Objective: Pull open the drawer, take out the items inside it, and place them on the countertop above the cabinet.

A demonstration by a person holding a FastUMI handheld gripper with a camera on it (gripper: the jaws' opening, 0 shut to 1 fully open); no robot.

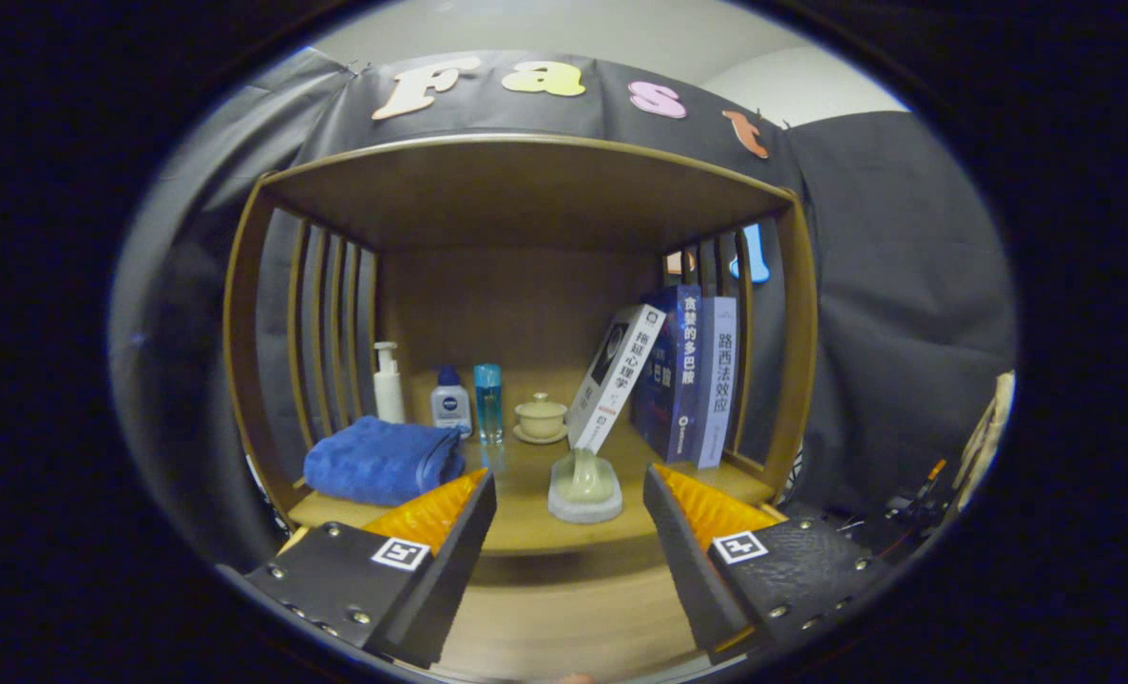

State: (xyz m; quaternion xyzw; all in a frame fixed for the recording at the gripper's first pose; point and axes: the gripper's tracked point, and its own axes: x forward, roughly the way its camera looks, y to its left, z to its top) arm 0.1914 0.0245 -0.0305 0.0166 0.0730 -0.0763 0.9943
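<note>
Gripper (568, 503) jaws apart before countertop (525, 532) with pale dish (584, 489).

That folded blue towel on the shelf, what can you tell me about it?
The blue towel looks like soft, thick terry cloth, folded into a neat flat bundle with its rounded fold facing forward. It lies on the wooden shelf near the slatted side, in front of a white pump bottle. The open gripper hangs apart from it, not touching.

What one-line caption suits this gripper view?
Open gripper facing a wooden shelf with a folded blue towel, bottles, lidded cup, books and a pale ornament.
</note>
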